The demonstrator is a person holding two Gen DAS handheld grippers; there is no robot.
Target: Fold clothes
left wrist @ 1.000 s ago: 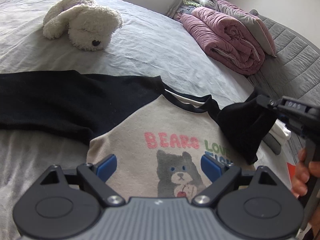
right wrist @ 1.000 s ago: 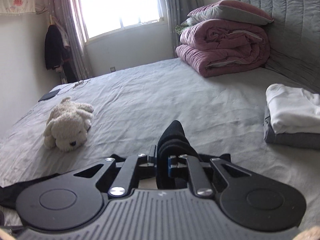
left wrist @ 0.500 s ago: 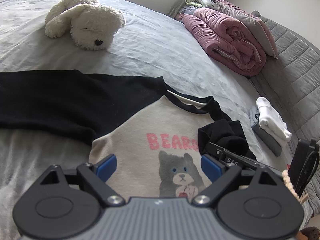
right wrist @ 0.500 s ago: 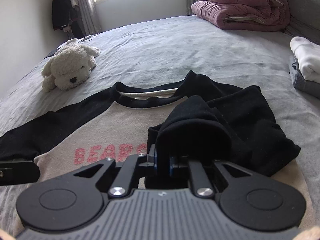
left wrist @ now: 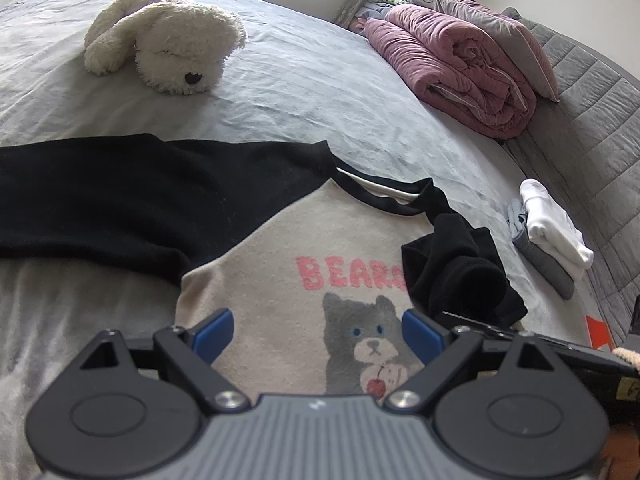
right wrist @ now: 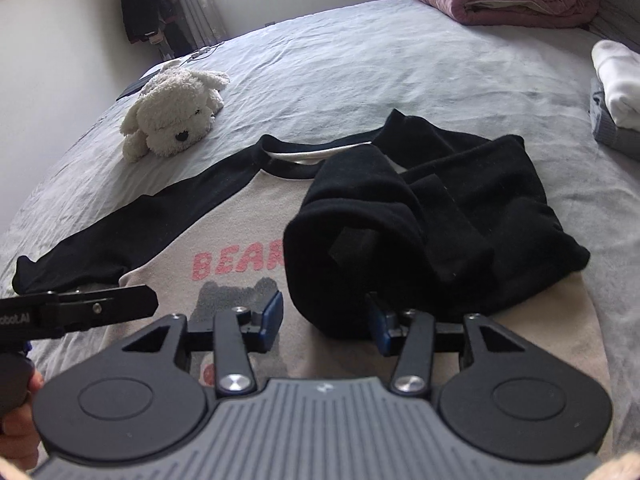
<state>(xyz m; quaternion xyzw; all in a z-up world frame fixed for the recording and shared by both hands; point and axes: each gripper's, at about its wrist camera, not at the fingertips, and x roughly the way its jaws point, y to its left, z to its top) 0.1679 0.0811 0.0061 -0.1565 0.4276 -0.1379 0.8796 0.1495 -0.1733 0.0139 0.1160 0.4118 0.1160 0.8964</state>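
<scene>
Shirt (right wrist: 248, 240) lies face up on the bed (right wrist: 360, 60), centre of frame. Its right-hand black sleeve (right wrist: 400, 220) is bunched over the chest print, prob. the 1st fold inward. Right claw (right wrist: 326, 322), bottom centre, has just been opening: jaws about half apart, sleeve cuff betw. them, not pinched. Left claw (left wrist: 318, 334) wide open, empty, hovering over the bear print. Other sleeve (left wrist: 120, 200) lies spread at left.
</scene>
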